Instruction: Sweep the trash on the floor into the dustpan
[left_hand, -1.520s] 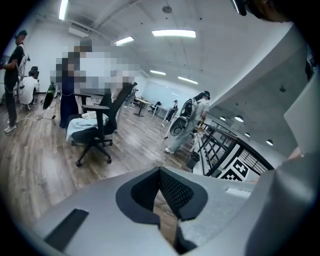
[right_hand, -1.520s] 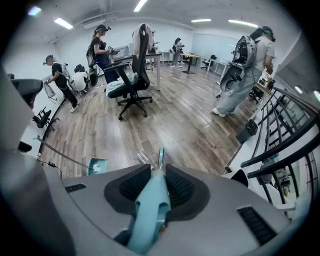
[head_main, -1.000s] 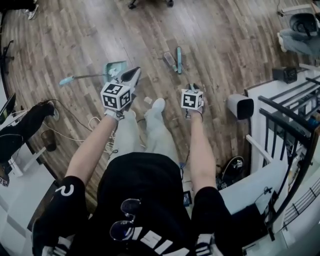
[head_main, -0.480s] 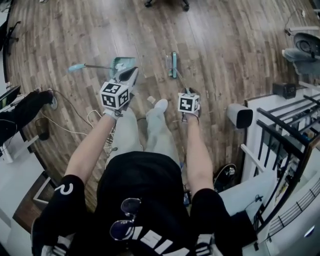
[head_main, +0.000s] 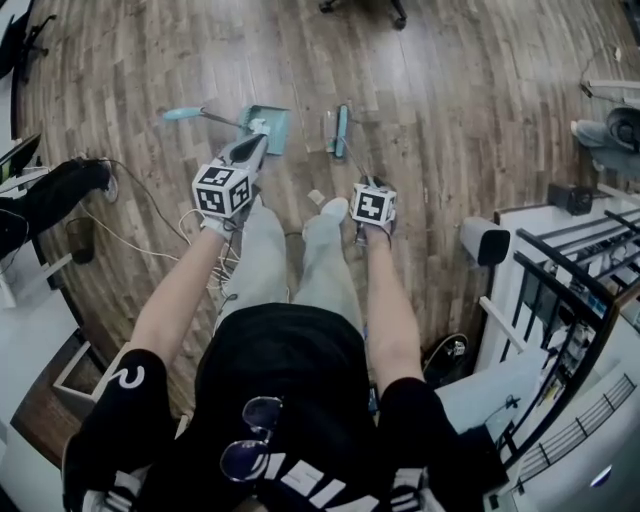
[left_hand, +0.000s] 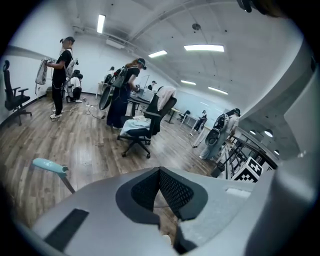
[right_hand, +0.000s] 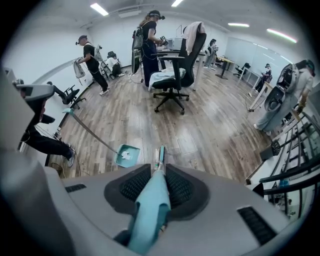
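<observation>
The right gripper (right_hand: 159, 169) has its jaws pinching the pale blue broom handle (right_hand: 150, 210), which runs out between the pads and down to the floor (right_hand: 210, 130). The left gripper (left_hand: 160, 171) carries nothing: its jaws are pressed together at the tips, with only floorboards showing through the slot behind them. Below both grippers the person's legs and a white shoe (head_main: 334, 209) stand on the wood, with a small pale scrap (head_main: 316, 196) just beside the shoe.

Further out, the broom head (right_hand: 159, 156) rests on the floor. Just to its left, close but not touching, lies the teal dustpan (right_hand: 134, 160) with a white bit of trash (right_hand: 126, 154) inside it; its long handle (right_hand: 90, 131) slants away to the left. Beyond them stands an office chair (right_hand: 172, 70) draped with cloth, and several people stand at the far benches.
</observation>
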